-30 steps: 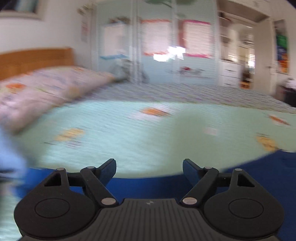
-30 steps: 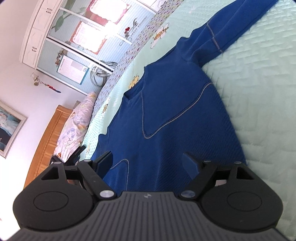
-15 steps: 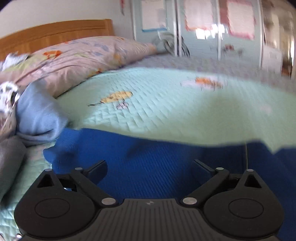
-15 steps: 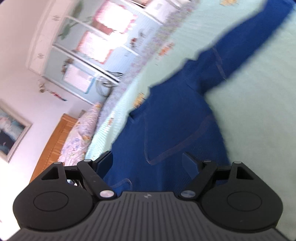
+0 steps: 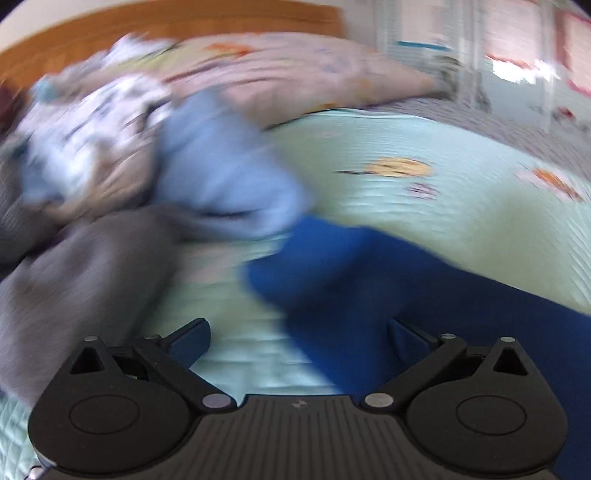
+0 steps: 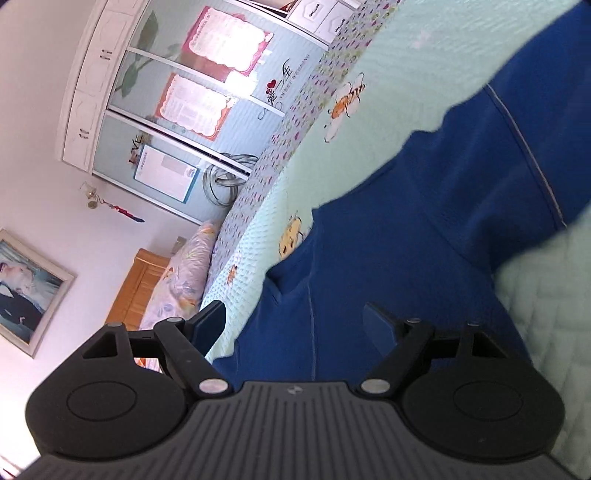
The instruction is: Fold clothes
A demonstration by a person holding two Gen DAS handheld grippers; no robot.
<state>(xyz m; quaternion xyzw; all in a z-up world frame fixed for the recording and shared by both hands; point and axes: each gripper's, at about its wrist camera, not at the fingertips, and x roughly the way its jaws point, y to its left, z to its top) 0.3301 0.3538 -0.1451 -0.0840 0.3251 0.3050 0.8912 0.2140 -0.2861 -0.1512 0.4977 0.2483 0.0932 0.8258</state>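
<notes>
A dark blue long-sleeved top (image 6: pixel 424 229) lies spread flat on the mint green quilted bedspread (image 6: pixel 546 306). In the blurred left wrist view one end of its sleeve (image 5: pixel 332 266) lies just ahead. My left gripper (image 5: pixel 299 339) is open and empty, low over the sleeve end and the bedspread (image 5: pixel 443 206). My right gripper (image 6: pixel 295 321) is open and empty, just above the top's body near the neckline.
A heap of other clothes lies at the left: a grey garment (image 5: pixel 74 280), a light blue one (image 5: pixel 221 173) and a white patterned one (image 5: pixel 92 122). A pillow (image 5: pixel 295 74) and a wooden headboard (image 5: pixel 166 33) stand behind. A wardrobe (image 6: pixel 177 96) stands beyond the bed.
My left gripper has swung left, from facing the wardrobe to the sleeve end and the clothes heap. My right gripper has moved forward along the top toward its neckline. Both stayed open.
</notes>
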